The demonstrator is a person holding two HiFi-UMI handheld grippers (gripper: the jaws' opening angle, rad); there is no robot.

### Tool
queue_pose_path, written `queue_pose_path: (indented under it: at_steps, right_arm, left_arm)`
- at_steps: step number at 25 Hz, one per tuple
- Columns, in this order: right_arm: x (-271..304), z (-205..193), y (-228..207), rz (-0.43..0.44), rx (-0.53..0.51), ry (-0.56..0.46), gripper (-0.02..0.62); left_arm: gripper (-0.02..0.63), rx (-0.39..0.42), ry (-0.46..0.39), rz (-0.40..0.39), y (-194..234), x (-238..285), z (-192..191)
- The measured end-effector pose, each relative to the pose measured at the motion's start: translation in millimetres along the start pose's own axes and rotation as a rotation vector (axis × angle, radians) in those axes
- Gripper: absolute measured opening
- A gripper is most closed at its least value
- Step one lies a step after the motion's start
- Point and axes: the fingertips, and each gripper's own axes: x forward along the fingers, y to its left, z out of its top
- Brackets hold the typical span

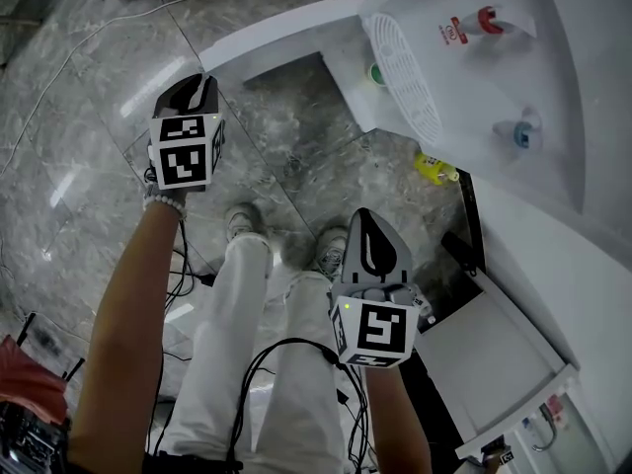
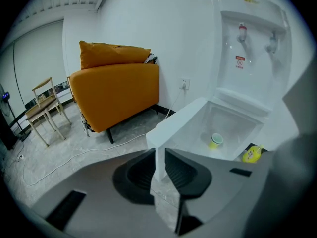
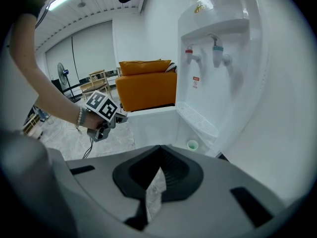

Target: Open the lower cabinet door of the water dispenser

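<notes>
Lower cabinet door [image 1: 286, 30] open, edge in grasp of left gripper [image 2: 161, 157]; right gripper [image 3: 160, 150] clenched, empty; green cup [image 2: 216, 141] inside.

Cabinet opening [image 2: 233, 123]: clear, except a small cup [image 2: 216, 140].
Beside it: swung-out cabinet door [image 1: 281, 38] blocks passage.
Floor between: bare tiles [image 1: 296, 151], open.

Nothing is showing legibly. A red-and-white warning sticker [image 2: 239, 62] is sitting at six o'clock from the red tap [image 2: 242, 32] on the water dispenser [image 2: 257, 83], its print too small.

Bright even light; fisheye-warped, dark-cornered edges.
</notes>
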Motion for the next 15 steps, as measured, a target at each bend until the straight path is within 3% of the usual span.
queue_pose_path:
  at_steps: [5,10,15]
  right_arm:
    - [-4.8,-0.1,-3.8,0.01,0.018,0.0,0.005]
    - [-16.5,9.6,-15.6,0.025,-0.001,-0.009,0.005]
    - [-34.7,23.0,-21.9,0.057,-0.018,-0.016,0.005]
  left_arm:
    - [0.017,-0.063,-0.031,0.018,-7.7,-24.8,-2.8]
    - [0.014,-0.126,-0.022,0.023,-22.8,-59.5,-10.1]
    - [0.014,-0.137,-0.006,-0.005,-42.1,-100.3,-13.0]
